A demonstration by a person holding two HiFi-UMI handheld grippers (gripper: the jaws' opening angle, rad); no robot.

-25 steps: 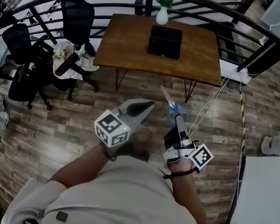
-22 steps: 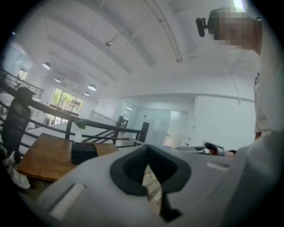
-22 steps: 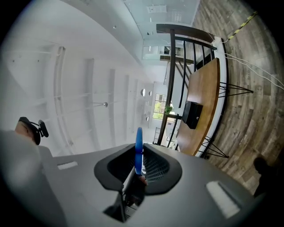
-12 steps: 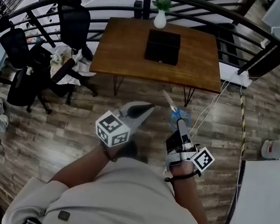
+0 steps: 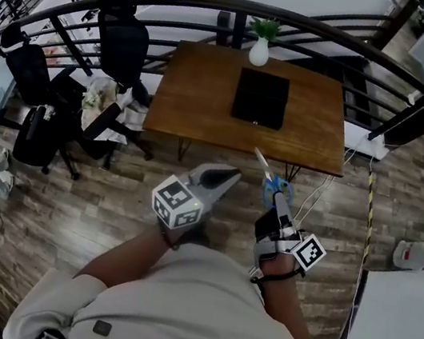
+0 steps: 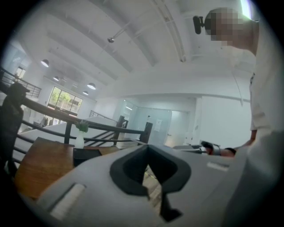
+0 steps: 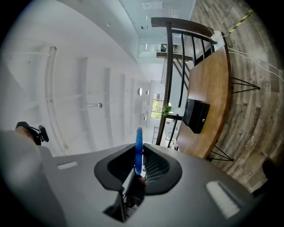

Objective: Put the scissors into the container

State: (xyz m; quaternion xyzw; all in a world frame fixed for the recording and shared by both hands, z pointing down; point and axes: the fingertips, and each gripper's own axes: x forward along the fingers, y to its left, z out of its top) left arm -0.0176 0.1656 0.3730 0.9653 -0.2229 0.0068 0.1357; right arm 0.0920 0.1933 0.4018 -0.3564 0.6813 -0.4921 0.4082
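Observation:
Blue-handled scissors (image 5: 276,187) are clamped by the handle in my right gripper (image 5: 278,199), their blades pointing up and left toward the table. In the right gripper view the blue handle (image 7: 138,150) stands upright between the jaws of the right gripper (image 7: 138,170). The black box container (image 5: 261,98) sits on the wooden table (image 5: 200,98) ahead; it also shows as the container (image 7: 196,115) and the container (image 6: 86,155). My left gripper (image 5: 227,177) is held level beside the right one, shut with nothing in it, and appears as the left gripper (image 6: 151,177).
A white vase with a plant (image 5: 259,51) stands behind the container. Black office chairs (image 5: 126,36) crowd the table's left side. A dark curved railing (image 5: 341,33) runs behind the table. Cables (image 5: 317,195) trail on the wooden floor at the right, near a white surface (image 5: 402,336).
The table and container have come nearer and lower in the head view as the person walks toward them. Both grippers travel along together, the scissors still held.

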